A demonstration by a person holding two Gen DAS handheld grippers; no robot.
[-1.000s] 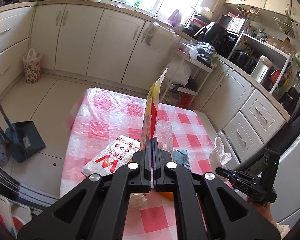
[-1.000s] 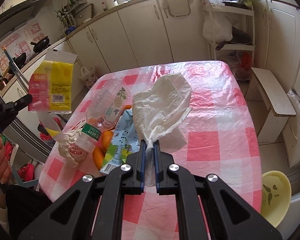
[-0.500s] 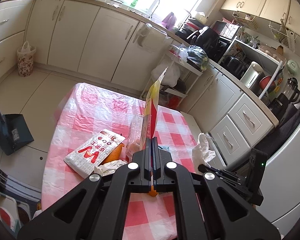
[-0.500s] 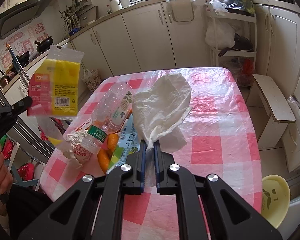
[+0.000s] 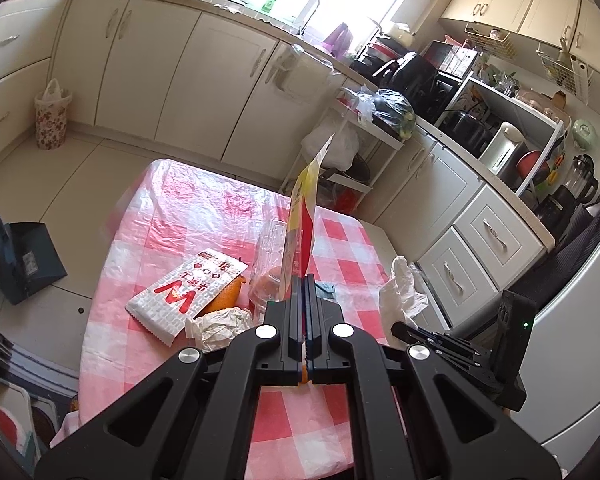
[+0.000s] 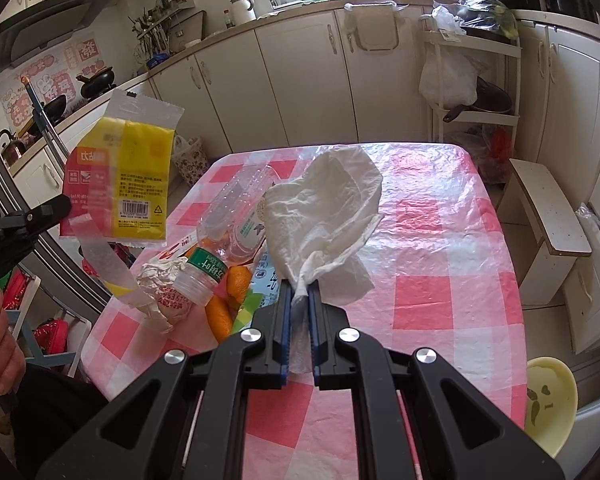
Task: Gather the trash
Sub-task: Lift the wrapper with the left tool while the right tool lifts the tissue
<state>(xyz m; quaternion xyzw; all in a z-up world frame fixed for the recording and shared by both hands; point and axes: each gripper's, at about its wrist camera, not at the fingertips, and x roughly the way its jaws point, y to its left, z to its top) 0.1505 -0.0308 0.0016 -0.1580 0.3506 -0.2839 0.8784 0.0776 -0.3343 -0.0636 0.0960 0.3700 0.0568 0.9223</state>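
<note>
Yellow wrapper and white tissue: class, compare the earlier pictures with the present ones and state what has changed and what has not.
Nothing was taken hold of or let go. The left gripper stays shut on the yellow wrapper, the right gripper on the white tissue, both held above the table. Only the views drifted slightly. The bottle, oranges and crumpled paper lie where they were.

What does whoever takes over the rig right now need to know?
Left gripper: shut on the yellow wrapper, held in the air.
Right gripper: shut on the white tissue, lifted above the checked table.
On the table: plastic bottle, crumpled paper, white-and-red packet, blue carton, orange peels.
Done: two pieces picked up. Left: bin them, then clear the pile.
</note>
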